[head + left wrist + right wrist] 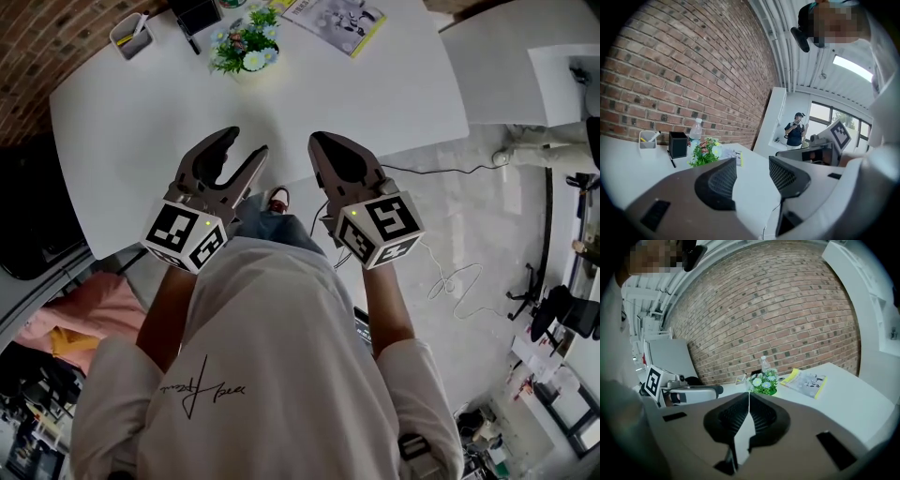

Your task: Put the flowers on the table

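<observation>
A small pot of flowers (246, 45) with white and blue blooms and green leaves stands on the white table (141, 122) near its far edge. The same flowers (704, 152) appear in the left gripper view beyond the jaws, and the flowers (764, 382) appear in the right gripper view just past the jaw tips. My left gripper (246, 142) hovers over the table's near edge, open, with nothing between its jaws (752, 161). Beside it, my right gripper (317, 141) is shut and empty, its jaws meeting at the tips (749, 393). Both grippers are well short of the flowers.
On the far side of the table are a grey pen tray (131, 36), a black box (195, 13), a water bottle (695, 131) and a magazine (336, 21). A brick wall backs the table. Cables (450, 281) lie on the floor to the right. A person (795, 130) stands far off.
</observation>
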Demonstrator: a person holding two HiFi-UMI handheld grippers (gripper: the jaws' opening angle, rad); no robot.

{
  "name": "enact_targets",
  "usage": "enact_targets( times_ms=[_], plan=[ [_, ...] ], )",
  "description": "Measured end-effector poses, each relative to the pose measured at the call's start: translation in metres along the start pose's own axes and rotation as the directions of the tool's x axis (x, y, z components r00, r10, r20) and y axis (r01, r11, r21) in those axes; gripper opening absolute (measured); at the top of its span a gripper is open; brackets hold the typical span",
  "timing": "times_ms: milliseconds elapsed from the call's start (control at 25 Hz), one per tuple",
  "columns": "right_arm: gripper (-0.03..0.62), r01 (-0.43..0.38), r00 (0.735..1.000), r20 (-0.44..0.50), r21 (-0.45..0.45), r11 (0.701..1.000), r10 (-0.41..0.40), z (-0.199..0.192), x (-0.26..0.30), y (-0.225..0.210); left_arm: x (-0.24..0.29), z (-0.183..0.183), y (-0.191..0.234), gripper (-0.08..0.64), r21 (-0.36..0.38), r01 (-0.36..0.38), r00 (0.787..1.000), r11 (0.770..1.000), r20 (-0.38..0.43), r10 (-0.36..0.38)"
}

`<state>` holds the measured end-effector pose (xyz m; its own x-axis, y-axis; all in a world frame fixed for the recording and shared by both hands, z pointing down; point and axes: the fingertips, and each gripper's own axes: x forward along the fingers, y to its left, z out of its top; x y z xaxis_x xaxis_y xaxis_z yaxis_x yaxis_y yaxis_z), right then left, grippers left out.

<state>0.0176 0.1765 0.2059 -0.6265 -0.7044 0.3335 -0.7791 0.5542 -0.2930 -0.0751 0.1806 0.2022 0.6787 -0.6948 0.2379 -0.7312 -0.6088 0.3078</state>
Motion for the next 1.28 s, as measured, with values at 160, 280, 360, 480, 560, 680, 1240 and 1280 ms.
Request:
enact_targets(
  times_ms=[160,280,360,480,560,680,1240,1280],
  plan=[
    [0.025,-0.032,0.999,0.039,0.002,0.999,0.032,0.013,-0.016,0.007,-0.012,0.01,-0.008,0.161,0.02,-0.015,1.0,1.0,0.026,0.014],
    [0.025,-0.057,0.996,0.068,0.018,0.998,0.056,0.024,-0.029,0.011,-0.022,0.018,-0.015,0.152,0.031,-0.019,0.999,0.999,0.036,0.018],
    [0.025,-0.061,0.995,0.077,0.014,0.998,0.06,0.028,-0.037,0.012,-0.027,0.023,-0.018,0.143,0.035,-0.026,0.999,0.999,0.046,0.024],
    [0.025,-0.05,0.995,0.082,0.008,0.999,0.049,0.03,-0.046,0.012,-0.031,0.025,-0.02,0.124,0.034,-0.028,0.998,0.999,0.05,0.027],
    [0.025,-0.042,0.996,0.081,0.001,0.999,0.042,0.03,-0.051,0.015,-0.034,0.025,-0.021,0.106,0.037,-0.032,0.998,0.999,0.052,0.03],
    [0.025,-0.035,0.995,0.095,0.011,0.999,0.034,0.033,-0.058,0.019,-0.039,0.029,-0.02,0.06,0.031,-0.049,0.997,0.998,0.059,0.047],
    [0.023,-0.055,0.984,0.164,-0.067,0.996,0.066,0.055,-0.098,0.044,-0.065,0.067,-0.054,0.004,0.043,0.007,0.99,0.999,0.137,-0.013],
    [0.025,-0.053,0.986,0.155,-0.072,0.996,0.064,0.052,-0.1,0.043,-0.066,0.067,-0.057,0.005,0.041,0.015,0.989,0.999,0.146,-0.021]
  ],
)
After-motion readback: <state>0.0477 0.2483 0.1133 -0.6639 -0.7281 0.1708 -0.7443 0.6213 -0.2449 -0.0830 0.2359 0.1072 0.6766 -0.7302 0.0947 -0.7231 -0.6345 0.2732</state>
